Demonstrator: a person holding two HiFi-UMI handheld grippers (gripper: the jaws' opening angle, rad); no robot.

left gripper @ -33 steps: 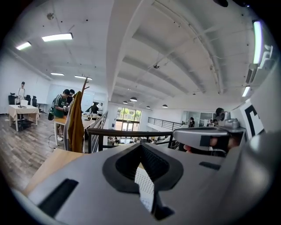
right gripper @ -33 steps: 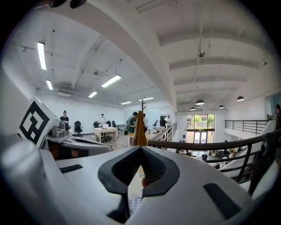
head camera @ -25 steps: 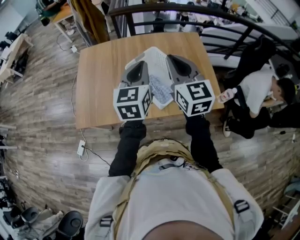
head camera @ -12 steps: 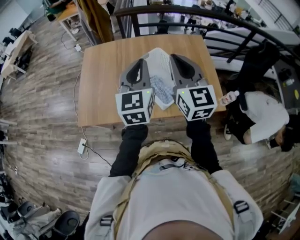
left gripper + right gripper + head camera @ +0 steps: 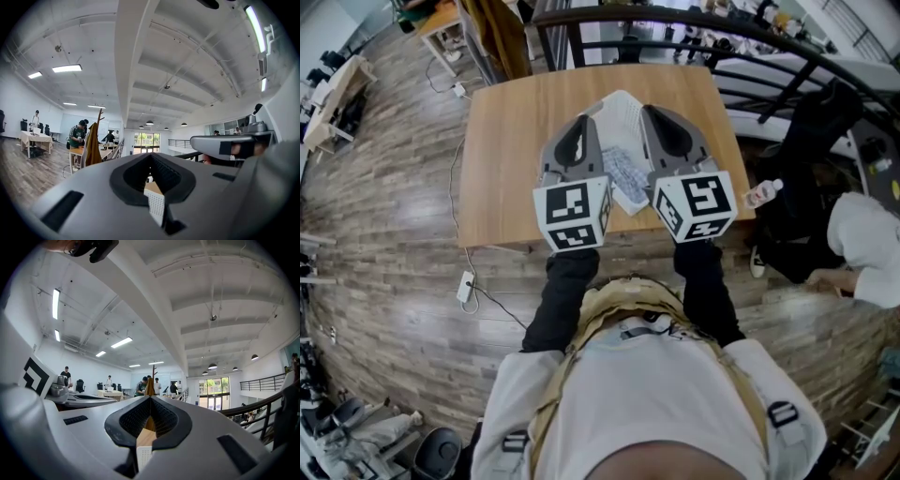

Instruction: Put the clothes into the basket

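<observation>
From the head view, my left gripper [image 5: 584, 124] and my right gripper [image 5: 653, 114] are side by side above the wooden table [image 5: 502, 159], both pointing away from my body. The white perforated basket [image 5: 619, 108] sits between their tips, one side at each gripper. A blue-and-white patterned cloth [image 5: 624, 178] lies between the two gripper bodies, just behind my tips, on the part of the basket nearest me. I cannot tell whether it is fully inside.

In the left gripper view, the jaws of my left gripper [image 5: 150, 156] meet at the tips. A strip of the basket [image 5: 155, 207] is pinched between them, low in the gap. Through the gap, just past that strip, a sliver of the table [image 5: 152, 188] shows. My right gripper [image 5: 225, 145] is close on the right.

In the right gripper view, the jaws of my right gripper [image 5: 150, 398] are closed too. They are clamped on an edge of the basket [image 5: 143, 456] near their base. The table [image 5: 147, 437] shows just beyond it, inside the gap.
</observation>
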